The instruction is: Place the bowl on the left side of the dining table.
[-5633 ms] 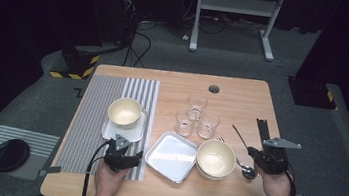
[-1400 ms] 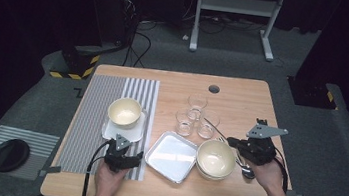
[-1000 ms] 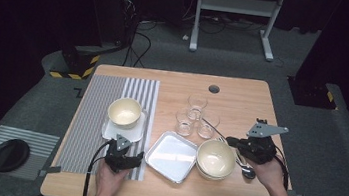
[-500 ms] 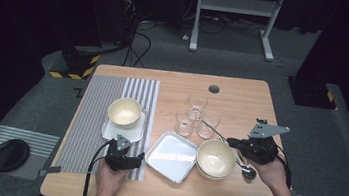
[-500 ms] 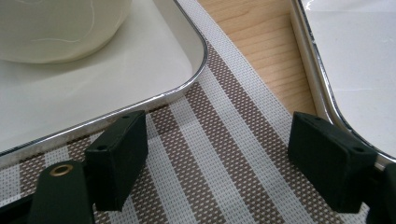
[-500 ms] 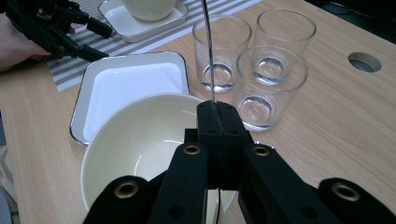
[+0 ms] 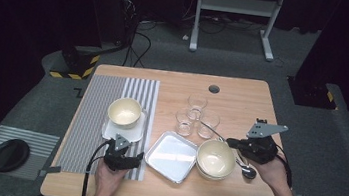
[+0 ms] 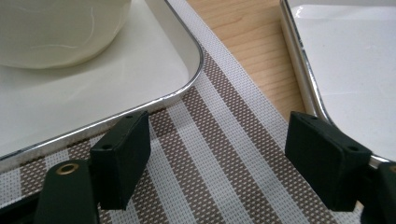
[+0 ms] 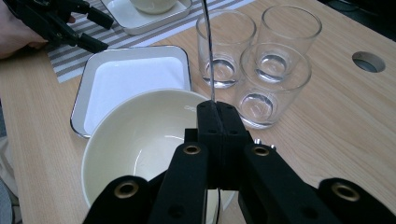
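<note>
lifted since earlier, right tool pinches spoon handle, pointing toward glasses.

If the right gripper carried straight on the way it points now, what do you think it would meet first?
Probably the cluster of three glasses. The right gripper, shut on a spoon's thin handle, points over the cream bowl toward them; the handle would likely reach them first, though depth is unclear.

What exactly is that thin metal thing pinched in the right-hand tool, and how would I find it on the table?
Start at the wooden table and go to the three clear drinking glasses near its middle. Just right of them the right gripper is shut on a slim silver utensil handle, above the empty cream bowl. Unlike the silver spoon lying flat by that bowl, it is held off the tabletop.
</note>
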The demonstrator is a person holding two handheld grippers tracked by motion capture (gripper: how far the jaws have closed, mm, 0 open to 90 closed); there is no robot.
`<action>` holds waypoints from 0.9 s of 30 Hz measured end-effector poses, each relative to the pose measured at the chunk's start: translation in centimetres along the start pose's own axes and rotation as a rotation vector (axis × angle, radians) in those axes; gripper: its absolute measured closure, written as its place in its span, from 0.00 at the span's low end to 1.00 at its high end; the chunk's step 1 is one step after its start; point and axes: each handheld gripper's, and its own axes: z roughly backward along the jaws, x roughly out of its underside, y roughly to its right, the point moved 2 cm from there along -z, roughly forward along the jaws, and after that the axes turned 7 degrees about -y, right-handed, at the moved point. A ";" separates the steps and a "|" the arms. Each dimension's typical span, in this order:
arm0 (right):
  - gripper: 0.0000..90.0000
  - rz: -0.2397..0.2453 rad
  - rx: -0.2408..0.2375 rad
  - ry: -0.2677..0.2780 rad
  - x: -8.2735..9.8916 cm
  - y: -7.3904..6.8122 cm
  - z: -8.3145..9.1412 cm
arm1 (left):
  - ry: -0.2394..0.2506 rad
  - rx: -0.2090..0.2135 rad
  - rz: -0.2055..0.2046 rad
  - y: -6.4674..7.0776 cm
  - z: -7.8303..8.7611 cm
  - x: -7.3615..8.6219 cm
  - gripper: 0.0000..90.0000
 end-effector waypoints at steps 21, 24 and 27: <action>1.00 0.057 -0.020 -0.015 -0.7 -0.1 0.0 | 0.040 0.112 -0.040 0.2 1.9 -1.8 0.29; 1.00 0.066 -0.023 -0.015 -0.9 -0.1 0.0 | 0.047 0.123 -0.071 0.2 2.2 -2.2 0.29; 1.00 0.058 -0.027 -0.021 -1.0 -0.4 0.0 | 0.052 0.125 -0.067 0.3 2.4 -2.6 0.29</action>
